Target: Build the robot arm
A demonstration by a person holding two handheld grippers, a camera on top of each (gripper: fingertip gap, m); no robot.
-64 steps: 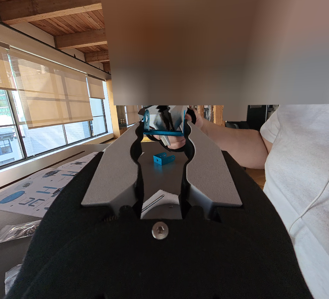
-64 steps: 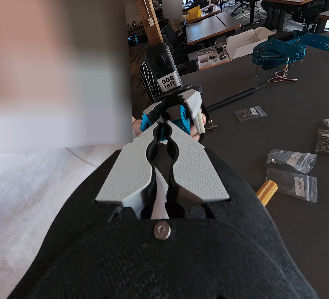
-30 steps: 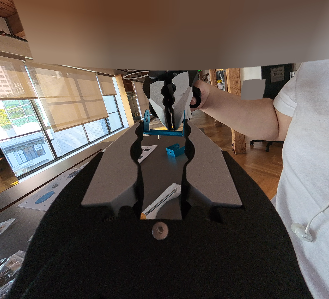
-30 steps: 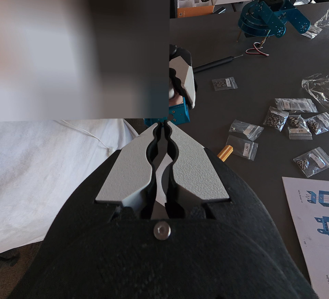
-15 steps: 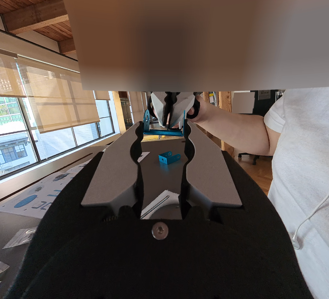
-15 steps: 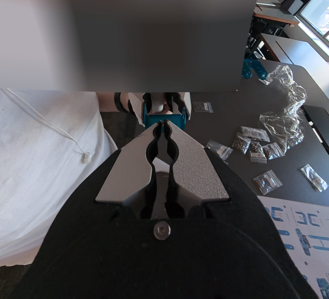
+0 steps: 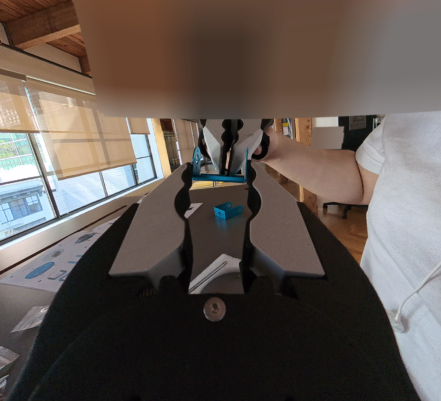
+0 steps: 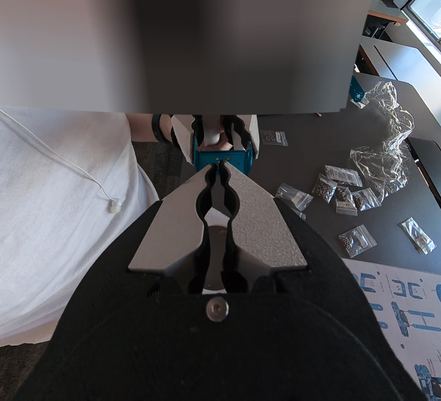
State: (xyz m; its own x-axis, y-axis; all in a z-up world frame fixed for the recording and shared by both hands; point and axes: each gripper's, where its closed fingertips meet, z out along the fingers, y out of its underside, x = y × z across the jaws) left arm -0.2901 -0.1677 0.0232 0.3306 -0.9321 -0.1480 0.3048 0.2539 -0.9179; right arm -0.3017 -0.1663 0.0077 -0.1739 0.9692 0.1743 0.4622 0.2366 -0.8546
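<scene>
- A blue bracket (image 7: pixel 218 178) is clamped between the left gripper's (image 7: pixel 219 169) spread fingers.
- Something tiny at the bracket is pinched by the right gripper's (image 8: pixel 217 165) nearly closed fingers.
- Labelled bags (image 8: pixel 341 194) and a printed sheet (image 8: pixel 403 313) are seen on the bench (image 8: pixel 317 157).

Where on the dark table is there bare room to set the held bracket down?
Bare tabletop lies around the loose blue bracket, between it and the instruction sheet. It is crowded by the small screw bags and the crumpled plastic wrap.
</scene>
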